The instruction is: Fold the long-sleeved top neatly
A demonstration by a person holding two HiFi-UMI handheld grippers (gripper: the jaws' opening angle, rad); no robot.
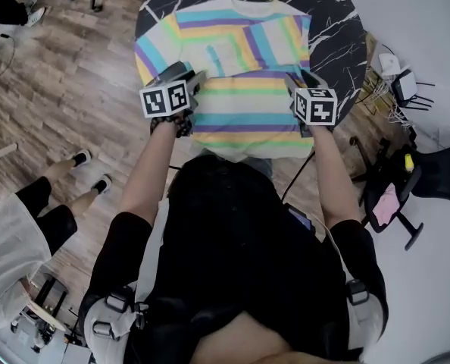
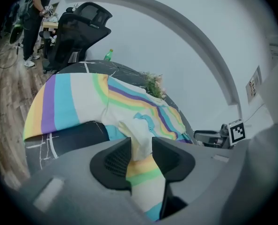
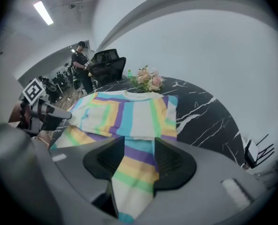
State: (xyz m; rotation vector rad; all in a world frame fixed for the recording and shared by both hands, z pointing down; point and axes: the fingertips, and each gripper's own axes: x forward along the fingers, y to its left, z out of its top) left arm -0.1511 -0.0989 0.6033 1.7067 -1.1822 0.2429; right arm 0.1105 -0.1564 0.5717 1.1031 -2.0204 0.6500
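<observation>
black marble-veined round table (image 1: pixel 335 21) bears the pastel-striped long-sleeved cloth top (image 1: pixel 240 97). left gripper (image 2: pixel 141 156) and right gripper (image 3: pixel 140 156) stand part open, fabric lying unpinched between their fingers (image 2: pixel 115 161). likely soft, light, limp; pinch hem corners.

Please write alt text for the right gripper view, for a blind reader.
A striped long-sleeved top lies on a black marble table, its near part between the open jaws of the right hand-held gripper. Flowers stand behind it.

Pastel rainbow-striped long-sleeved top (image 1: pixel 236 82), spread flat on dark marbled round table (image 1: pixel 335 21), sleeves folded across chest
</observation>
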